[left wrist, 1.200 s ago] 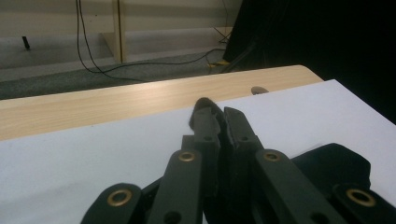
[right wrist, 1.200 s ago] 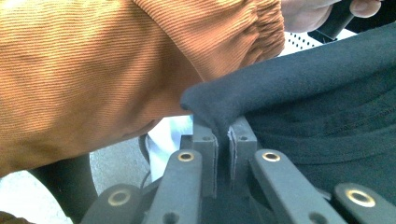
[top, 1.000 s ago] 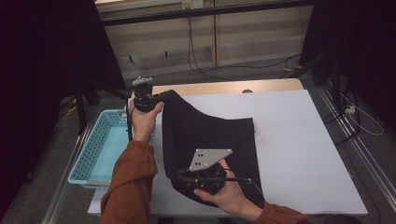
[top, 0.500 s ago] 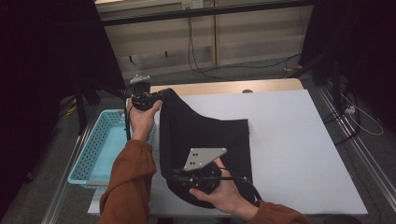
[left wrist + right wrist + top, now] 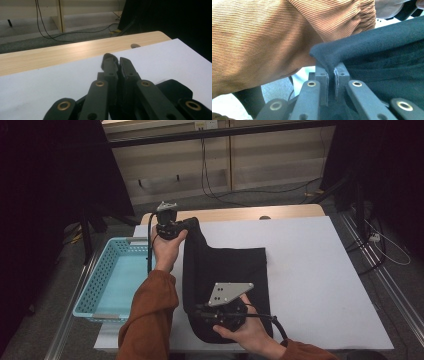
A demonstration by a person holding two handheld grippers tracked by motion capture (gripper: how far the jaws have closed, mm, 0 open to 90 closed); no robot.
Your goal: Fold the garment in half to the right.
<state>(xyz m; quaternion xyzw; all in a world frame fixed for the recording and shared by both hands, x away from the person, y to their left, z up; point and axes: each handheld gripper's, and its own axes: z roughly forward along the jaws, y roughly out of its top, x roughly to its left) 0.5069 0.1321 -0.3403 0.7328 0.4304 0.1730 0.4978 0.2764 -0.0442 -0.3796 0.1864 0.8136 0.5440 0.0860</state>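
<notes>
black cloth (image 5: 225, 270), turquoise basket (image 5: 95, 287), orange sleeve (image 5: 147, 320)

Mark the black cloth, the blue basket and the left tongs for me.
black cloth (image 5: 230, 270), high view, flat middle of the fabric.
blue basket (image 5: 95, 285), high view, left mesh wall.
left tongs (image 5: 116, 65), left gripper view, between the closed tips pinching the cloth.

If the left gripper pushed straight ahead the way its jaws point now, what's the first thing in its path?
Probably nothing: beyond the left gripper, shut on the black cloth, lies bare white tabletop, then the wooden strip. Depth is unclear.
</notes>
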